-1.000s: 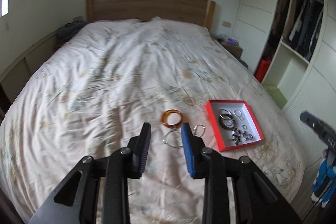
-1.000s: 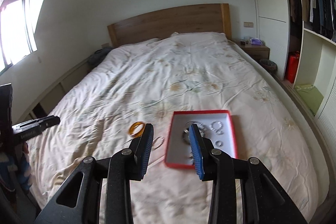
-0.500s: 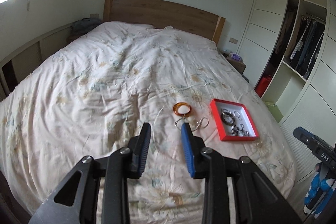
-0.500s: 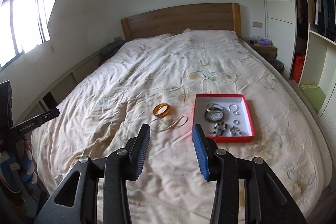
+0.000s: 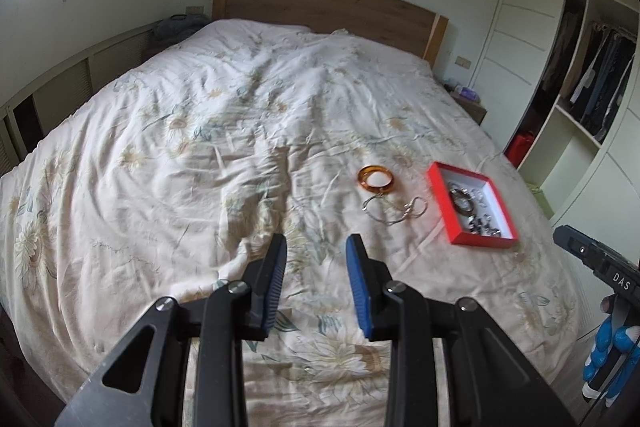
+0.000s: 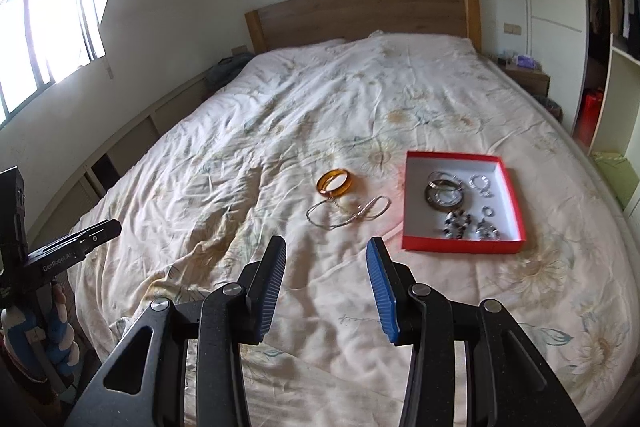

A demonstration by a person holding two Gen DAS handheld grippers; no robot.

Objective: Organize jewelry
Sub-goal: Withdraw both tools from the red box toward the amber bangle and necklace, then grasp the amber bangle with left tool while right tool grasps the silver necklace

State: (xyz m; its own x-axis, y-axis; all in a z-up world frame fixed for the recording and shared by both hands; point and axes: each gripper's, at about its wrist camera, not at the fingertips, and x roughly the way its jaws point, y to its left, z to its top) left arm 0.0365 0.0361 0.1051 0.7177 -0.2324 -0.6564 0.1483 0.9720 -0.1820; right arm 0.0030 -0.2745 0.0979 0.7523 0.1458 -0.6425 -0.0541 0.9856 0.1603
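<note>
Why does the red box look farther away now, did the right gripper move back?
Yes. The right gripper has pulled back toward the bed's foot: the red cardboard jewelry box, earlier between its fingers, now lies ahead and rightward.

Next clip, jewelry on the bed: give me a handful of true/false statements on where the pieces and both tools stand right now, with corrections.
1. The amber bangle lies inside the red box. False: it lies on the bedspread, left of the box.
2. The silver chain lies on the bedspread just in front of the bangle. True.
3. The right tool grips the chain. False: it is open and holds nothing.
4. The red box holds several rings and bracelets. True.
5. The left tool is open. True.
</note>
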